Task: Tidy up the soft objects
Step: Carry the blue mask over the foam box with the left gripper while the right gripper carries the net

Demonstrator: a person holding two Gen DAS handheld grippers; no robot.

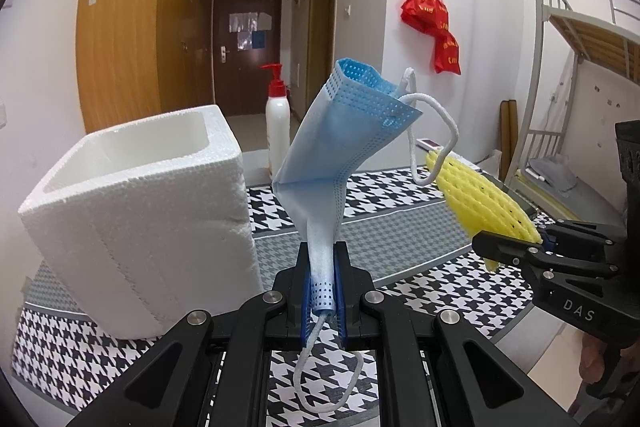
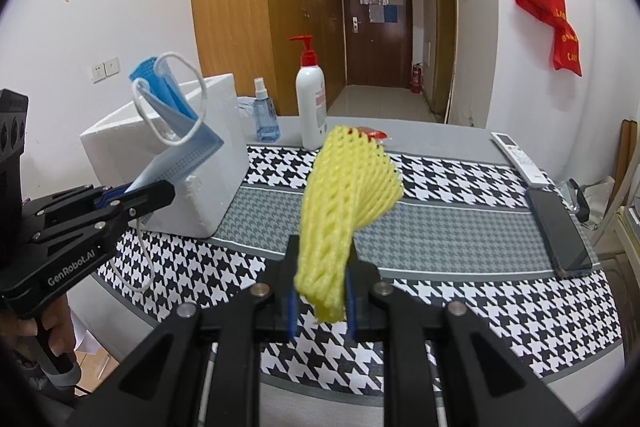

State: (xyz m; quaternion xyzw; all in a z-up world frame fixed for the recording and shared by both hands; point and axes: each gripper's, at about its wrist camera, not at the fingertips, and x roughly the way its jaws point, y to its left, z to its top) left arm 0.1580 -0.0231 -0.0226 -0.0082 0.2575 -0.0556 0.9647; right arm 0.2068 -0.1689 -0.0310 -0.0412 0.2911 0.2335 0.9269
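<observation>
My left gripper (image 1: 322, 259) is shut on a blue face mask (image 1: 340, 147), which stands up from the jaws with its white ear loops dangling. It also shows in the right wrist view (image 2: 172, 123), held in front of the white foam box (image 2: 208, 163). The foam box (image 1: 132, 211) is open-topped and sits just left of the left gripper. My right gripper (image 2: 320, 259) is shut on a yellow foam net sleeve (image 2: 340, 195), held above the table. The right gripper (image 1: 508, 251) and the sleeve (image 1: 480, 199) show at the right of the left wrist view.
A houndstooth cloth (image 2: 460, 227) covers the grey table. A white pump bottle (image 2: 311, 107) and a small blue spray bottle (image 2: 264, 119) stand behind the box. A red packet (image 2: 372, 134), a white remote (image 2: 518, 157) and a dark phone (image 2: 558, 231) lie at the right.
</observation>
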